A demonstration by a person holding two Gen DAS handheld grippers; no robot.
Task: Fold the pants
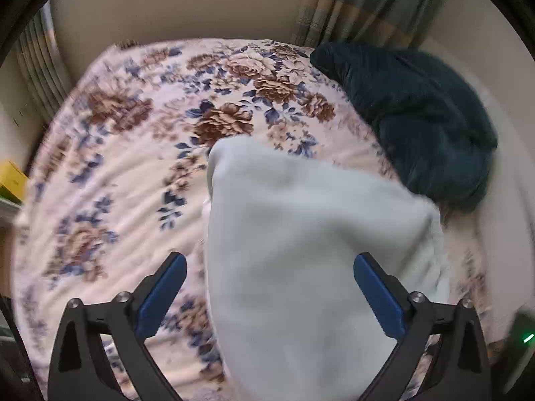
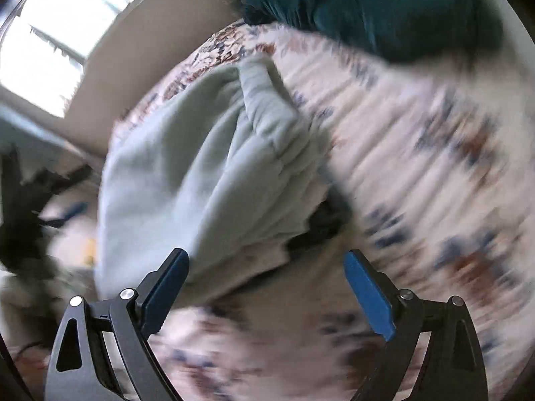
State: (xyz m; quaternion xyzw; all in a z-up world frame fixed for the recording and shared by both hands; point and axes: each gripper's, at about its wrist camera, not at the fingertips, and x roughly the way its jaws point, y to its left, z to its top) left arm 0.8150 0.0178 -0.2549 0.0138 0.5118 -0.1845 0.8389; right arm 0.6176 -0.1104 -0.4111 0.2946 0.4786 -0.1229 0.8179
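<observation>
The pants [image 1: 294, 254], pale grey-green and fleecy, lie on the bed [image 1: 110, 173] in a thick folded bundle, right of the middle and near its front edge. In the left wrist view they run from between the left claw [image 1: 271, 294] out toward a dark teal blanket [image 1: 424, 117] heaped at the far right, which one corner nearly touches. The left claw is spread wide; the cloth lies between its blue pads, brushing or just beside the right one, but nothing is pinched. The right claw [image 2: 267, 294] is just as wide and holds nothing. In its view the pants [image 2: 207, 167] sit ahead and to the left, with a loose flap standing up at the far end and ridged layers along the right side. That view is heavily blurred, so finer detail is lost.

The bundle looks folded but not tidy. The main risk, as I judge it, is the fold coming undone: fleece is springy, and the raised flap could flop back over. A pad that drags on the cloth as it pulls away could tug the top layer open. The far corner could also catch on the blanket if the bundle is pushed. Any new grip needs to take every layer, or only the top one will lift.
</observation>
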